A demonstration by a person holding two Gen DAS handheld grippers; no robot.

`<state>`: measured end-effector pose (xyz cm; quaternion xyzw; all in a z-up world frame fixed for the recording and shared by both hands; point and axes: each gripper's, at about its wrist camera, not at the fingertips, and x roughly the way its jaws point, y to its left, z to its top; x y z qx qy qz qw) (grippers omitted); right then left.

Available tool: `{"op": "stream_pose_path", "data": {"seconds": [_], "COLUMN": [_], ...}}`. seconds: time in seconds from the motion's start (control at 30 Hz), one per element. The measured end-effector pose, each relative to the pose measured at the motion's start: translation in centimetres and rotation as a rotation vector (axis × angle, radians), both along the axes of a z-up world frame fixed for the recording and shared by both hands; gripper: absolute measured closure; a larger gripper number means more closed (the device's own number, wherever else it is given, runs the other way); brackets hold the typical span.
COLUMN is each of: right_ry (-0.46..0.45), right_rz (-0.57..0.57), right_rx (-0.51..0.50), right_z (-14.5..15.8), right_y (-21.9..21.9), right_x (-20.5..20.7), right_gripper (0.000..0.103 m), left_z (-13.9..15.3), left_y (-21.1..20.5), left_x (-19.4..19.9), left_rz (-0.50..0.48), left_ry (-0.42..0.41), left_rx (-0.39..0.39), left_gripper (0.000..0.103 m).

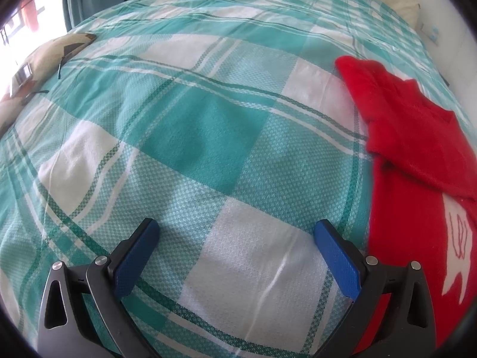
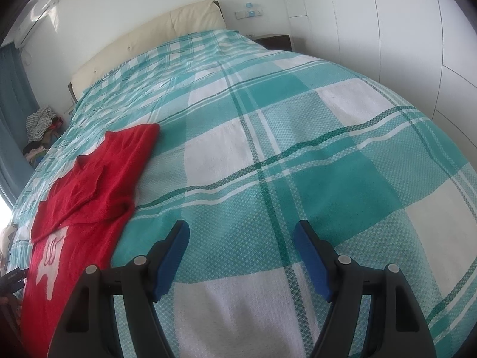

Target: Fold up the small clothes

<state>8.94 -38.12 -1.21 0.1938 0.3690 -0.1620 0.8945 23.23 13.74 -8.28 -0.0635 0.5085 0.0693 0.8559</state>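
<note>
Here, one red garment [image 1: 417,155] lies flat on the bed [image 1: 208,137], which is covered by a single teal-and-white checked spread. It is the only piece of clothing laid out on the spread. In the left wrist view it sits at the right edge of the picture, just beside the right-hand finger of the left gripper [image 1: 237,229]; in the right wrist view the same garment [image 2: 89,185] sits at the lower left, just beside the left-hand finger of the right gripper [image 2: 241,229]. So it lies between the two grippers, touched by neither.

Its long axis runs from the near edge of the bed away toward the cream headboard [image 2: 149,38]. One sleeve or upper flap is folded across the body at the far end, and one white motif [image 2: 50,259] shows on the near part, face up.

Both grippers hang over bare spread. The fingers [image 1: 137,256] of the left one stand wide apart with nothing between them. The fingers [image 2: 171,256] of the right one are also spread, a little less wide, and likewise hold nothing.

Off the bed there is one heap of mixed clothes [image 2: 41,131] by the blue curtain [image 2: 12,89], and one patterned cushion [image 1: 50,56] at the spread's far left edge.
</note>
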Motion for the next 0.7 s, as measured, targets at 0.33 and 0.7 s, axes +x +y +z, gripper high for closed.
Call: {"op": "stream_pose_path", "data": {"seconds": [0.33, 0.7], "right_ry": [0.005, 0.006], "right_rz": [0.002, 0.002], "right_rx": [-0.005, -0.004], "right_z": [-0.04, -0.06], "right_y": [0.23, 0.20], "right_x": [0.13, 0.19], "right_gripper": [0.027, 0.027], "left_z": [-0.06, -0.07], "left_y": [-0.24, -0.27], "left_x": [0.05, -0.06], "left_rz": [-0.009, -0.039], "left_ry": [0.011, 0.017], "left_rx": [0.013, 0.013], "left_gripper": [0.000, 0.000]}}
